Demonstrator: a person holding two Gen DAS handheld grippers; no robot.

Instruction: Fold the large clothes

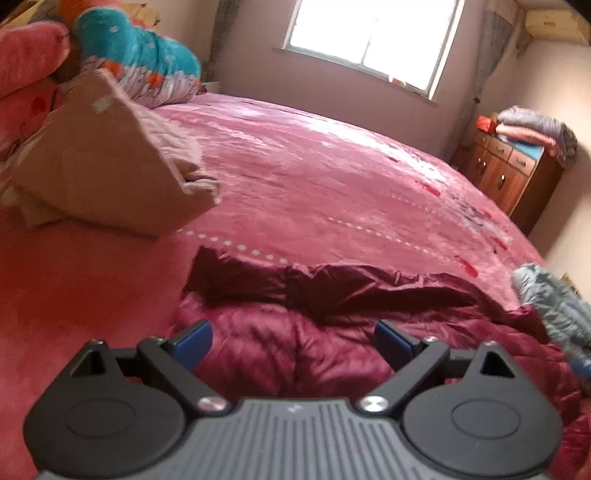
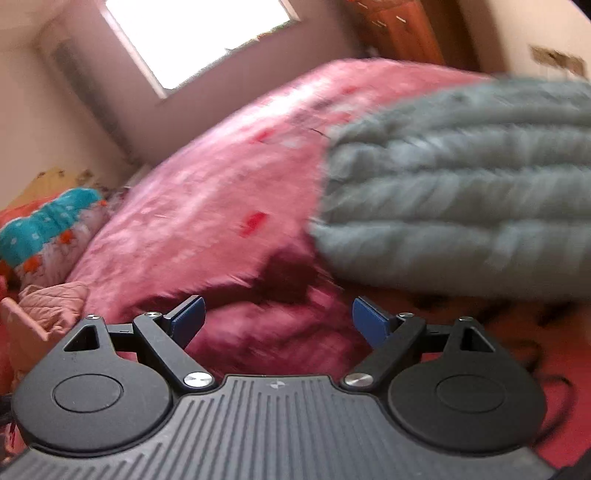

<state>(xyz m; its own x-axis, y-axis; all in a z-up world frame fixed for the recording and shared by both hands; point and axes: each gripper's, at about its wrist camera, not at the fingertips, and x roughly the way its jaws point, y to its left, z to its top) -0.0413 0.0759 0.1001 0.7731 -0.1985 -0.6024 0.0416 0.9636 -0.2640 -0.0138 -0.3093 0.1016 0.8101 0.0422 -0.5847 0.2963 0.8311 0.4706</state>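
A dark maroon quilted jacket (image 1: pixel 332 325) lies crumpled on the pink bedspread (image 1: pixel 295 166), just ahead of my left gripper (image 1: pixel 293 341). That gripper is open, its blue pads wide apart above the jacket and holding nothing. In the right wrist view the same maroon jacket (image 2: pixel 273 328) shows blurred between the fingers of my right gripper (image 2: pixel 277 321), which is also open and empty. A grey quilted garment (image 2: pixel 461 192) lies to the right of and beyond the right gripper; its edge, the grey garment (image 1: pixel 554 306), appears at the far right of the left wrist view.
A tan folded cloth and pale pink quilted piece (image 1: pixel 110 158) sit at the left of the bed. Teal and pink bedding (image 1: pixel 140 48) is piled at the head. A wooden dresser (image 1: pixel 509 170) with folded blankets stands by the right wall under the window (image 1: pixel 369 33).
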